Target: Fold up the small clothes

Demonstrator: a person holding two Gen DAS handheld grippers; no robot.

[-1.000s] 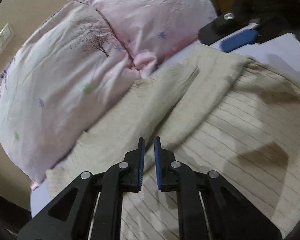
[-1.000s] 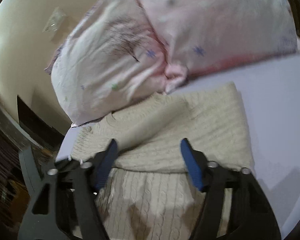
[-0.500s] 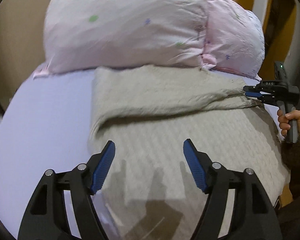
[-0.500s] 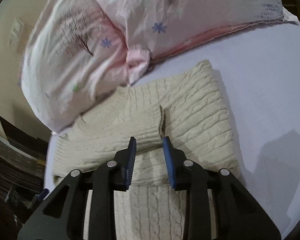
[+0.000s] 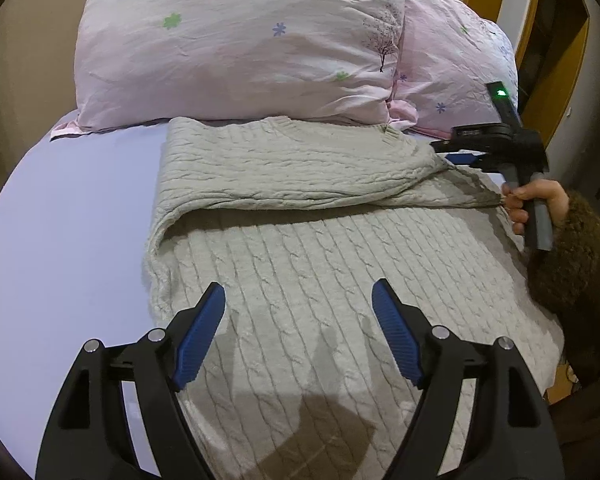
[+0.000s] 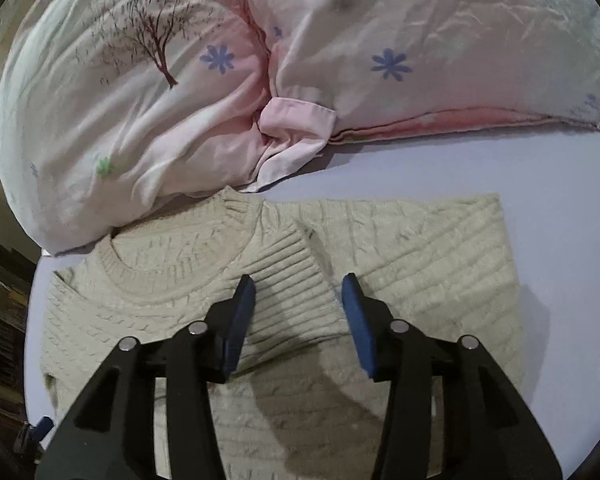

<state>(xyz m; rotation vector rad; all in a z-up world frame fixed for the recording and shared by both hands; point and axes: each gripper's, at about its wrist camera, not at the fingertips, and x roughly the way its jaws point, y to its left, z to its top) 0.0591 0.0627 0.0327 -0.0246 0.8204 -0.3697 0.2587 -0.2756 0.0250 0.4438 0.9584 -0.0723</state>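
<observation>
1. Right gripper (image 6: 298,304) now parted, blue fingers (image 6: 356,320) wide either side of the ribbed cuff (image 6: 296,280); half a second ago nearly closed there. Sleeve released, so that fold looks set.
2. Left gripper (image 5: 298,336) open as before, hovering over the near body of the sweater (image 5: 320,272).
3. Sweater flat on the bed (image 5: 68,208), far edge against the pillows (image 5: 240,40).
4. No containers in view.

No legible text anywhere (only flower and tree prints)
</observation>
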